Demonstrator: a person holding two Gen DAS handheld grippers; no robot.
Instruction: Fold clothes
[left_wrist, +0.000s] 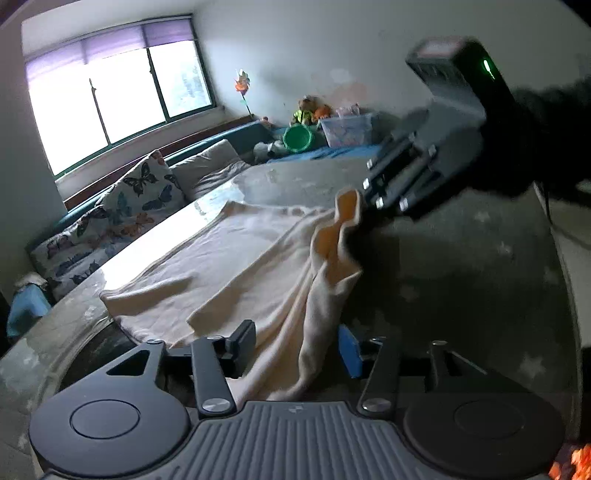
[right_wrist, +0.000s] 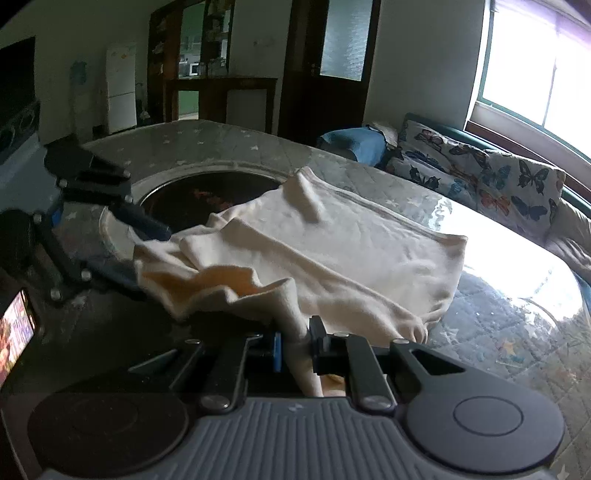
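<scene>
So the cream garment (right_wrist: 332, 251) is lying mostly flat on the padded surface (right_wrist: 517, 332), with its far end toward the butterfly cushion (right_wrist: 480, 173) and its near end all bunched up and lifted. The right hand-held gripper (right_wrist: 295, 349) has its jaws pinched together on a twisted rope of that near edge, so it's clamped on the garment, holding a gathered wad instead of a clean corner. The left hand-held gripper (left_wrist: 291, 350) has its jaws standing apart with a fold of the fabric draped loosely between them (not squeezed by the pads, as far as I can tell), so on that side the cloth is basically just resting there. My guess at the risks: with only one side actually gripped, any pull away from the cushion will drag the whole garment crooked, and the loose side will slide off and flop, so the fold line ends up diagonal. The wad in the right jaws is also a problem, because a bunched grip tends to carry extra layers over and leave a lump under the fold. And the near edge sits right by the dark round opening (right_wrist: 207, 192) in the surface, on the side away from the cushion, so slack fabric could droop into it. I'd want the left side re-pinched on a proper edge before anything gets lifted over
</scene>
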